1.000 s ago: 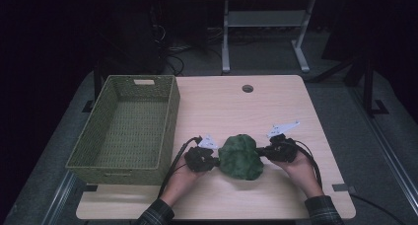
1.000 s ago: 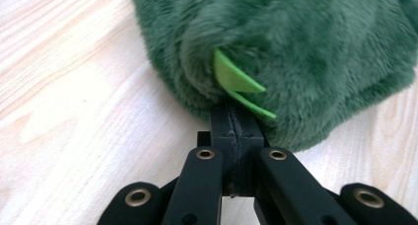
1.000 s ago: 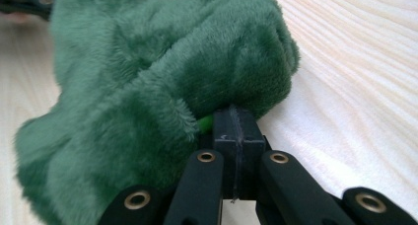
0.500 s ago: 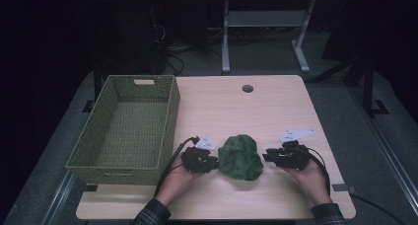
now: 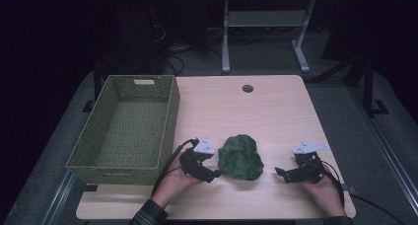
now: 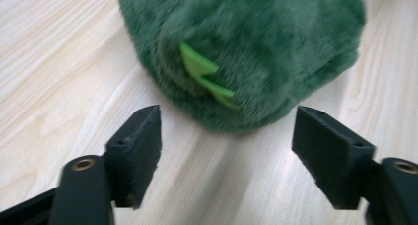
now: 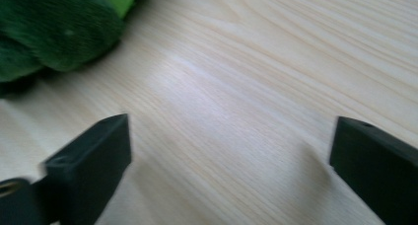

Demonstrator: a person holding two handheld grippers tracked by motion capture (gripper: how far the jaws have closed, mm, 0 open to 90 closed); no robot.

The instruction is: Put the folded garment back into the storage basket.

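The tabletop (image 5: 276, 111) carries a woven green basket (image 5: 125, 129) along its left edge, unmoved since the earlier frames. A green plush toy (image 5: 240, 157) lies near the middle of the front edge, where it lay a second ago, though it now lies free rather than pinched from both sides. In the left gripper view a light green tab (image 6: 204, 74), perhaps a fin or a label, sticks out of its fur. The left gripper (image 5: 213, 175) sits just beside the toy's left side; its jaws have just been opening and stand wide, nothing between them. The right gripper (image 5: 281, 173) has pulled away toward the front right corner, well apart from the toy, its jaws likewise just opened wide over bare wood.
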